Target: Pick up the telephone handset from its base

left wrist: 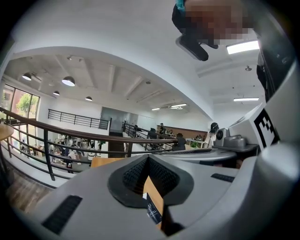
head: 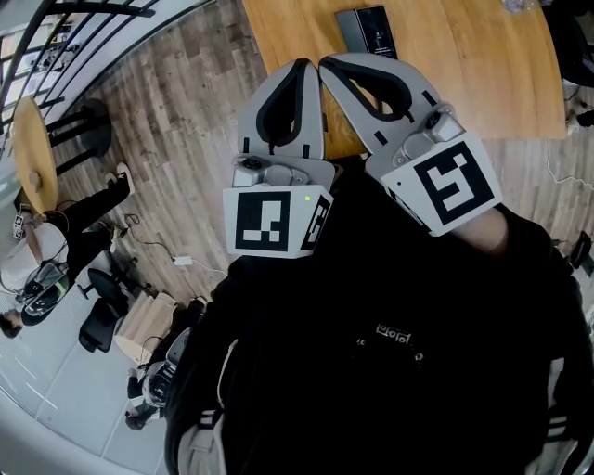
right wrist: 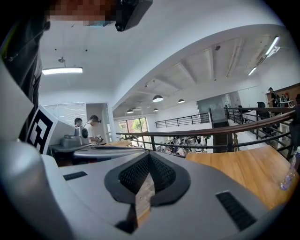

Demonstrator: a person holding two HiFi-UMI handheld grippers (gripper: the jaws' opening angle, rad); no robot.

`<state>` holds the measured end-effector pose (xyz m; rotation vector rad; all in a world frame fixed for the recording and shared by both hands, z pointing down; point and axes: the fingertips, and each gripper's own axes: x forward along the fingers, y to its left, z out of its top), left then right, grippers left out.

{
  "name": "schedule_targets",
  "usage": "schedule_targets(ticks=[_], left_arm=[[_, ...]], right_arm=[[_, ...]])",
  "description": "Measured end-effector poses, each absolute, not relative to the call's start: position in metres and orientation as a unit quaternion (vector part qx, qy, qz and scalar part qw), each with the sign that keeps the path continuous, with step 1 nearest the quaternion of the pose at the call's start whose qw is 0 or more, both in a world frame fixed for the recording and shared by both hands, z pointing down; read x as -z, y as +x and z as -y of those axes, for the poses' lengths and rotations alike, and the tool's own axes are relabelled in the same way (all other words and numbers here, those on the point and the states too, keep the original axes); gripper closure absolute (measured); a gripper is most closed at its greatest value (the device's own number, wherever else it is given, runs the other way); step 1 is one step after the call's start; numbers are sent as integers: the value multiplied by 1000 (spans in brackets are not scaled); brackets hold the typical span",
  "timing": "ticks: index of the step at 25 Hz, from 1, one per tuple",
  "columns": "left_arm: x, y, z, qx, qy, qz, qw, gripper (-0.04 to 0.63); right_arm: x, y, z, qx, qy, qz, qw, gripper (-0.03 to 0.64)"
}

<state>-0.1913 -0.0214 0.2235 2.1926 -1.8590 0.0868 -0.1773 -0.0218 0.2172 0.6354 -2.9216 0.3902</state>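
Observation:
A black, flat rectangular device (head: 367,31), apparently the telephone, lies at the far side of the wooden table (head: 464,65); its handset and base are too small to tell apart. Both grippers are held close to my chest, side by side, with their tips at the table's near edge and well short of the device. My left gripper (head: 302,65) is shut and holds nothing. My right gripper (head: 325,61) is shut and also holds nothing. In the left gripper view, a slice of the table and the dark device (left wrist: 153,212) shows below the closed tips (left wrist: 148,157).
A dark railing (head: 83,28) curves past the table's left over a lower floor with people and chairs. A small round table (head: 32,153) stands at the far left. A clear bottle (right wrist: 290,174) sits on the table's right side. Cables lie on the wood floor (head: 176,186).

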Motion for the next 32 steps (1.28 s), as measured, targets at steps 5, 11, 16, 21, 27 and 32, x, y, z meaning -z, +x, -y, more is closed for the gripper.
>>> schedule_targets(ticks=[5,11,16,21,27,32], left_arm=[[-235,-177,54,-45,760,632,145,595],[-252,-137,94,-60,761,625,164,595],[-264,-116,112,-72,755,626,182,595],[-279,-118,117,-82,744,633,198,595],[-284,-126,99,-68,744,629,215,595],[-277,-141,91,-37,761,611,215,594]], right_arm=[[-230,-162,54,-137,217,965,64,598],[-245,-123,95,-172,221,958,59,598],[-258,-102,113,-194,212,956,58,598],[-272,-103,119,-215,200,954,59,598],[-278,-110,100,-218,195,954,69,598],[-266,-125,88,-183,197,960,76,598]])
